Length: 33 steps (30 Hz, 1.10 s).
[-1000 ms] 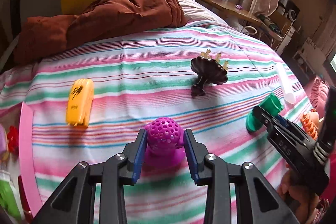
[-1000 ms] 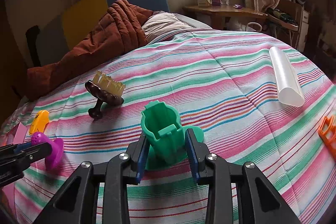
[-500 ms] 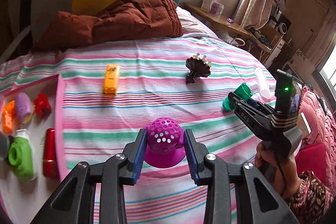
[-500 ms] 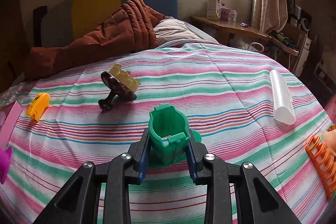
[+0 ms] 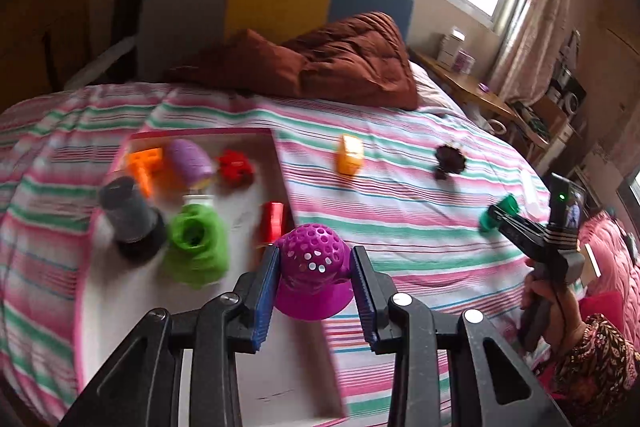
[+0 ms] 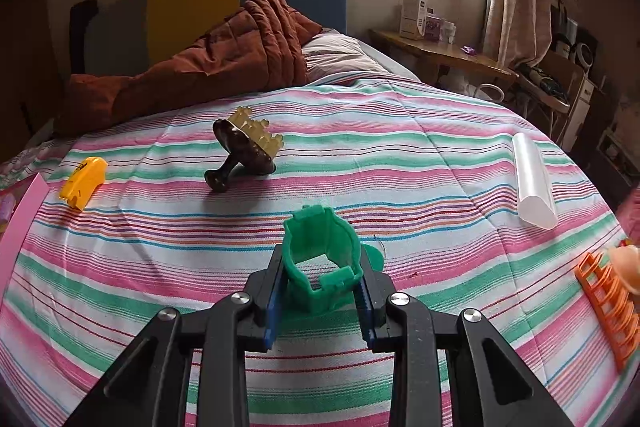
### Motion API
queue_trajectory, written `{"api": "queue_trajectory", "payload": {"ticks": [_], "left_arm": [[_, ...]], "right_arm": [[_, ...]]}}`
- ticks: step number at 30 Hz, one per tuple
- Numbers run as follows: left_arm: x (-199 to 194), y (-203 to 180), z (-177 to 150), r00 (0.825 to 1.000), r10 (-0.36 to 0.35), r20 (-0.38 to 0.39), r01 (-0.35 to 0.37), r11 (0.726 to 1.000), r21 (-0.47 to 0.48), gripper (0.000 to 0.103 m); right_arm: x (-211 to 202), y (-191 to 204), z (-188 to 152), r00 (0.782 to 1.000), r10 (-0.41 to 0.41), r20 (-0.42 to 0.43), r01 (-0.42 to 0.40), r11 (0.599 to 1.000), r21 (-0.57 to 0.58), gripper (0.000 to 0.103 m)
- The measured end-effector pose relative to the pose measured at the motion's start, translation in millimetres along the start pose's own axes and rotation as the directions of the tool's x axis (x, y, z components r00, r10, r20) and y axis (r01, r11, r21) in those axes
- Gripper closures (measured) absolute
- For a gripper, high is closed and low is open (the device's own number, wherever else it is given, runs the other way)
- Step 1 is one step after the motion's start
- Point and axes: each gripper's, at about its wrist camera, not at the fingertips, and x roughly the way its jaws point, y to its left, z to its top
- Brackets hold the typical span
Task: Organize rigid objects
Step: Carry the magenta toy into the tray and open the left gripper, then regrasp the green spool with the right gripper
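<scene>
My left gripper (image 5: pixel 314 285) is shut on a purple perforated toy (image 5: pixel 312 269), held above the right edge of a pink-rimmed white tray (image 5: pixel 256 379) on the striped bed. The tray holds an orange piece (image 5: pixel 145 163), a violet cylinder (image 5: pixel 189 161), a red piece (image 5: pixel 235 165), a dark cup (image 5: pixel 130 217), a green toy (image 5: pixel 197 241) and a red cylinder (image 5: pixel 273 221). My right gripper (image 6: pixel 320 281) is shut on a green plastic cup-like piece (image 6: pixel 322 259) just above the bedspread; it also shows at the right of the left wrist view as the green piece (image 5: pixel 498 217).
A yellow block (image 6: pixel 83 181), a dark brown stemmed toy with a tan crown (image 6: pixel 244 147), a clear tube (image 6: pixel 532 183) and an orange ladder-like piece (image 6: pixel 608 301) lie on the bedspread. A brown quilt (image 6: pixel 208 63) sits at the head. A person's hand (image 5: pixel 548 303) holds the right gripper.
The left gripper swung left and up with the purple toy, bringing the tray into view beneath it. The right gripper closed onto the green piece and rolled slightly.
</scene>
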Motion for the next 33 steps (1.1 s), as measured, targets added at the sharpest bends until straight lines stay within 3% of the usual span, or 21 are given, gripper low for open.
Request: {"api": "queue_trajectory", "payload": {"ticks": [4, 13, 15, 16, 20, 25, 29, 32, 33], "left_arm": [[-8, 36, -8, 0.997, 0.075, 0.018, -0.073, 0.995, -0.066, 0.068], [2, 100, -26, 0.982, 0.181, -0.048, -0.187, 0.967, -0.173, 0.068], [6, 107, -27, 0.981, 0.186, -0.057, -0.193, 0.966, -0.171, 0.068], [8, 111, -27, 0.979, 0.197, -0.054, -0.204, 0.965, -0.166, 0.068], [19, 121, -25, 0.971, 0.230, -0.073, -0.239, 0.958, -0.159, 0.067], [4, 122, -27, 0.970, 0.241, -0.032, -0.242, 0.947, -0.211, 0.064], [-18, 119, -33, 0.973, 0.226, 0.034, -0.207, 0.935, -0.288, 0.063], [-25, 113, -34, 0.978, 0.200, 0.058, -0.173, 0.936, -0.306, 0.063], [-27, 110, -33, 0.980, 0.193, 0.059, -0.166, 0.939, -0.302, 0.063]], "right_arm": [[-2, 9, 0, 1.000, -0.008, -0.001, 0.008, 0.999, -0.042, 0.072], [-11, 18, 0, 1.000, -0.021, -0.010, 0.020, 0.998, -0.062, 0.072], [-20, 21, -2, 1.000, 0.003, -0.006, -0.003, 0.998, -0.056, 0.073], [-24, 24, -3, 1.000, 0.016, -0.003, -0.017, 0.998, -0.058, 0.078], [-47, 45, -7, 0.997, 0.076, 0.013, -0.074, 0.993, -0.092, 0.079], [-64, 68, -9, 0.990, 0.138, 0.024, -0.135, 0.985, -0.105, 0.082], [-59, 54, -8, 0.989, 0.149, -0.009, -0.149, 0.989, 0.016, 0.082], [-54, 43, -11, 0.993, 0.113, -0.020, -0.112, 0.993, 0.035, 0.070], [-51, 41, -13, 0.994, 0.105, -0.030, -0.104, 0.994, 0.029, 0.062]]}}
